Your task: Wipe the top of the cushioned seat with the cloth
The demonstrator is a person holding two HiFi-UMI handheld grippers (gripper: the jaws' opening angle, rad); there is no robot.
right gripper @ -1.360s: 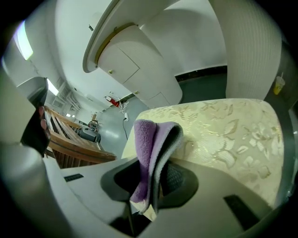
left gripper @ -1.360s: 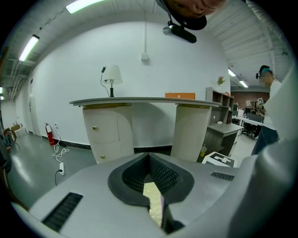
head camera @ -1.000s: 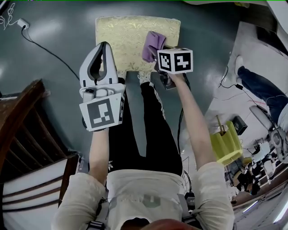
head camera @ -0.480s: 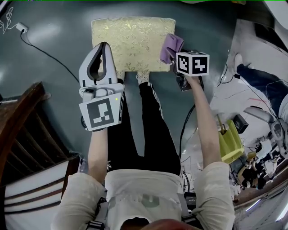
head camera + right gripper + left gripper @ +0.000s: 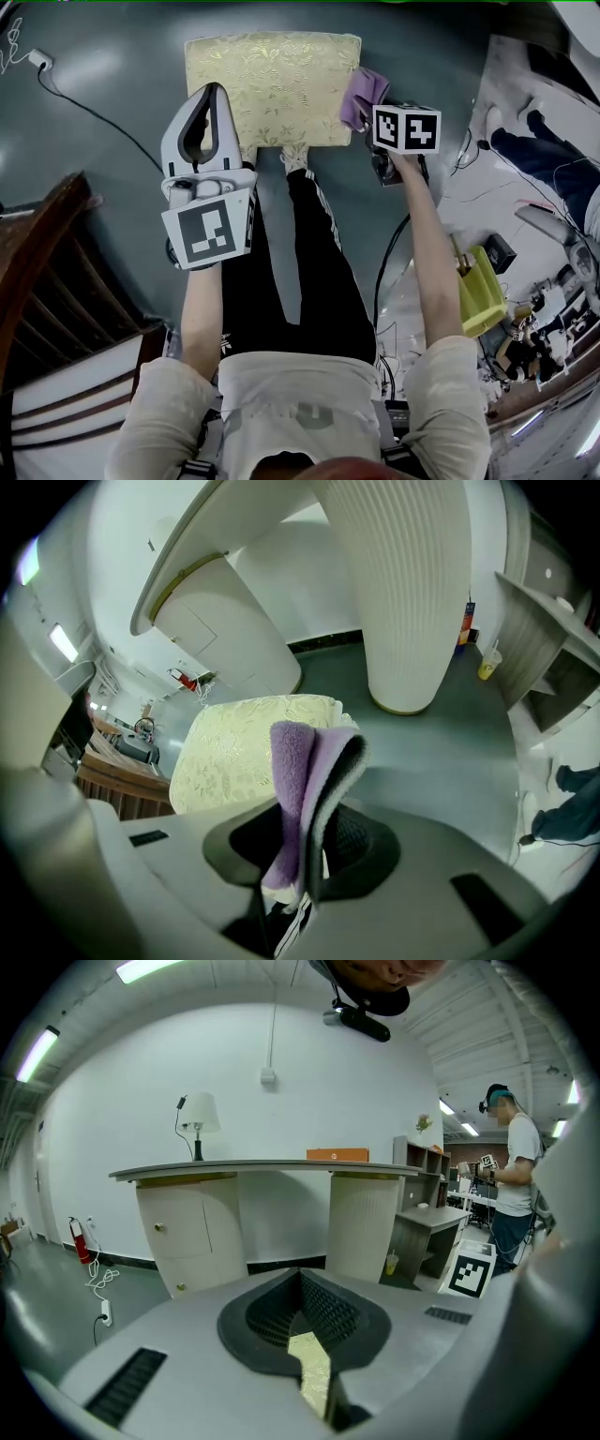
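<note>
Seen from the head camera, the right claw's jaws are hidden beneath its marker cube point(image 5: 406, 128), and only a purple cloth point(image 5: 362, 94) shows past it, at the right edge of the cushioned seat point(image 5: 272, 84). Whether the cloth touches the seat cannot be told. The right gripper view shows the right claw point(image 5: 311, 810) clamped on the folded cloth, which sticks up between the jaws with the pale gold, leaf-patterned seat behind and to the left. The left claw point(image 5: 214, 90) is closed on nothing and is held over the seat's near left corner; a sliver of gold fabric shows through the hollow of its jaws.

The floor point(image 5: 112, 103) is dark, glossy grey-green, with a white cable point(image 5: 39, 60) at the left. Dark wooden stairs point(image 5: 56, 281) are cut off at the lower left. A white curved worktop point(image 5: 262, 1171) carries a lamp point(image 5: 199, 1115).
</note>
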